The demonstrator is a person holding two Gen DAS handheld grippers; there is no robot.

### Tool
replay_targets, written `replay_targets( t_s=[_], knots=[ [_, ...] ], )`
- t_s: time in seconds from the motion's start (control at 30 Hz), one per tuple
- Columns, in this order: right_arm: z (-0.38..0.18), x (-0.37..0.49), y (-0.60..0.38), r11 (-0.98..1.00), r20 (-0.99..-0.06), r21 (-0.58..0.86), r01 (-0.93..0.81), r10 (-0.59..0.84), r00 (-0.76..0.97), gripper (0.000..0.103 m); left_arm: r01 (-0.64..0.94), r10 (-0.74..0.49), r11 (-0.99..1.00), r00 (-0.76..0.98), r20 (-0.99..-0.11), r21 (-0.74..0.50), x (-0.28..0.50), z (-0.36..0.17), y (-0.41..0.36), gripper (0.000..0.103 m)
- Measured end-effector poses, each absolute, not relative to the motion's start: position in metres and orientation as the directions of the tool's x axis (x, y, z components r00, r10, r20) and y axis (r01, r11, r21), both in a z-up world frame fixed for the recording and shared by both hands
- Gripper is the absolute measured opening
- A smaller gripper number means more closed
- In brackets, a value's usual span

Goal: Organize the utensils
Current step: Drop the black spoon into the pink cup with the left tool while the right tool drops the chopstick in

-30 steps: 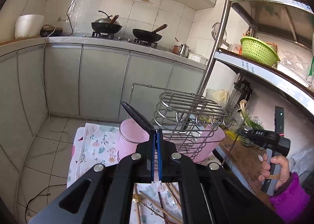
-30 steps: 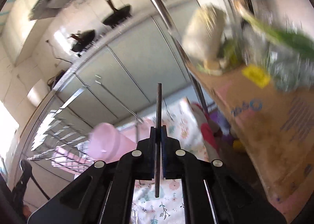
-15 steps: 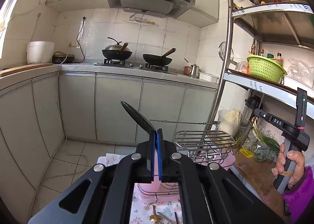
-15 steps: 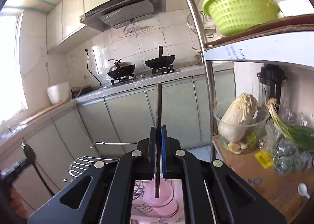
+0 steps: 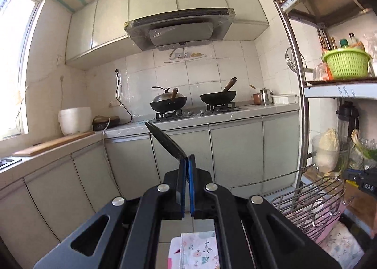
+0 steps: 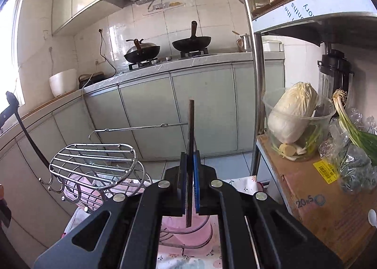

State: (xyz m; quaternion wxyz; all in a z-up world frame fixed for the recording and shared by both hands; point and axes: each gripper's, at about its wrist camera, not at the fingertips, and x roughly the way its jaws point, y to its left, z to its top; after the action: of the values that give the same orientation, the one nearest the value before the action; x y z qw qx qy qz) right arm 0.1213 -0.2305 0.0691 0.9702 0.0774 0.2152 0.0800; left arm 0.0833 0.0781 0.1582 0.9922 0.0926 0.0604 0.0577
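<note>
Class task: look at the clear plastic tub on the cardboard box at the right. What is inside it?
Inside the clear plastic tub a pale napa cabbage leans upright, with a ginger piece and green stalks at the bottom. What lies behind the cabbage is hidden.

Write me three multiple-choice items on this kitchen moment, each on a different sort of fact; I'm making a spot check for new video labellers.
1. Where does the green plastic colander sit?
A. on the metal rack's shelf
B. on the stove
C. on the floor

2. How many black woks stand on the gas stove?
A. one
B. two
C. four

3. What is the state of the right gripper?
A. jaws wide open, nothing between them
B. jaws shut on a thin dark wooden chopstick
C. jaws shut on a white bowl

Answers:
1. A, the colander rests on the shelf board at upper right in both views.
2. B, a lidded wok and an open wok sit side by side on the burners.
3. B, the stick stands up between the closed blue pads.
</note>
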Motion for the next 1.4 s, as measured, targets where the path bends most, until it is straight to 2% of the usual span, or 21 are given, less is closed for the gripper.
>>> replay_targets(
  t_s=[0.1,0.3,0.57,0.9,0.93,1.07,1.13,1.23,1.3,1.4],
  knots=[
    [0.067,0.124,-0.228,0.975,-0.424,0.181,-0.130,0.197,0.884,0.005,-0.083,0.120,0.957,0.985,-0.120,0.276,0.097,0.142,0.063,0.002],
    [0.062,0.129,-0.221,0.975,-0.470,0.164,-0.151,0.212,0.857,0.005,0.033,0.046,0.945,0.971,-0.233,0.325,0.115,0.102,0.048,0.002],
    [0.050,0.143,-0.227,0.969,-0.547,0.213,-0.128,0.226,0.806,0.005,0.135,-0.042,0.967,0.923,-0.384,0.217,0.146,0.068,0.055,0.002],
    [0.043,0.153,-0.230,0.962,-0.597,0.245,-0.119,0.246,0.764,0.006,0.204,-0.126,0.973,0.863,-0.489,0.109,0.164,0.053,0.062,0.006],
    [0.044,0.153,-0.230,0.961,-0.599,0.252,-0.118,0.250,0.761,0.006,0.207,-0.130,0.973,0.856,-0.500,0.100,0.165,0.054,0.063,0.007],
    [0.044,0.155,-0.234,0.954,-0.609,0.277,-0.117,0.269,0.746,0.006,0.193,-0.146,0.980,0.839,-0.525,0.037,0.166,0.050,0.071,0.024],
    [0.044,0.154,-0.236,0.951,-0.613,0.287,-0.116,0.275,0.741,0.006,0.192,-0.165,0.981,0.830,-0.533,-0.005,0.166,0.050,0.077,0.027],
    [0.045,0.152,-0.241,0.942,-0.604,0.314,-0.118,0.295,0.740,0.017,0.175,-0.175,0.983,0.828,-0.533,-0.051,0.164,0.051,0.086,0.029],
    [0.048,0.148,-0.245,0.939,-0.593,0.325,-0.113,0.295,0.749,0.029,0.168,-0.187,0.982,0.829,-0.528,-0.084,0.161,0.054,0.092,0.031],
    [0.052,0.141,-0.249,0.938,-0.574,0.327,-0.114,0.293,0.765,0.035,0.164,-0.198,0.980,0.835,-0.514,-0.111,0.153,0.059,0.097,0.032]
  ],
)
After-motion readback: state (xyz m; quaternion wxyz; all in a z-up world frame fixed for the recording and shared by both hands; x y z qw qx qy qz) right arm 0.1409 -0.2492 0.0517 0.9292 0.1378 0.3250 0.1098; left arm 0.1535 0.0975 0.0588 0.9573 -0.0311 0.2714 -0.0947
